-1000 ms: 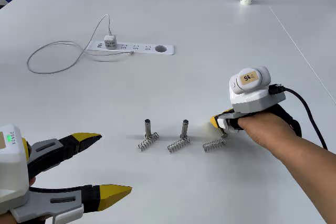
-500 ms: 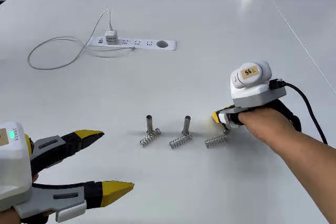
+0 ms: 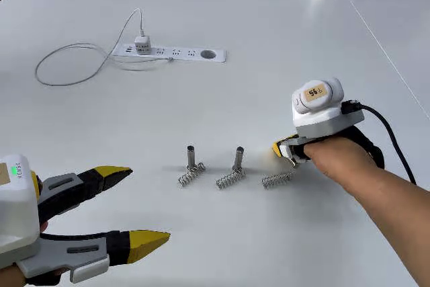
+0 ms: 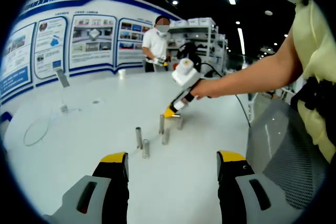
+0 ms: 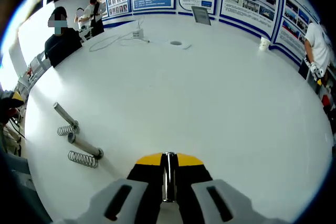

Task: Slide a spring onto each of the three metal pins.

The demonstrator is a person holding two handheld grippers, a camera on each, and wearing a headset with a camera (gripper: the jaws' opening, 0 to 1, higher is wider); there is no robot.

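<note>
**Third pin clamped, three springs loose on the counter**

The right gripper (image 3: pixel 285 152) is closed on the third pin (image 5: pixel 168 182), which lies lengthwise between its jaws in the right gripper view. It sits low over the counter (image 3: pixel 269 65), a little to the right of the middle pin (image 3: pixel 238 157). Whether that pin's foot touches the counter I cannot tell. The left gripper (image 3: pixel 138 206) has its jaws wide apart with nothing between them, well to the left of the middle pin and nearer the person.

The middle pin stands upright, and the left pin (image 3: pixel 191 156) stands upright near it on its left. No spring is threaded yet. The left spring (image 3: pixel 191 175) lies on its side at the left pin's foot. The middle spring (image 3: pixel 230 179) lies against or just beside the middle pin's base. The right spring (image 3: pixel 277 179) lies to the right of the middle pin, just under the right gripper's tips.

The springs look like light, thin wire coils, soft enough to squash and likely to roll. A gentle pinch across the coils near mid-length should suit them, leaving one open end free to go over a pin's top. The pins look stiff and smooth, and on so small a foot they would probably tip easily (a steadying hold low down may help)
</note>
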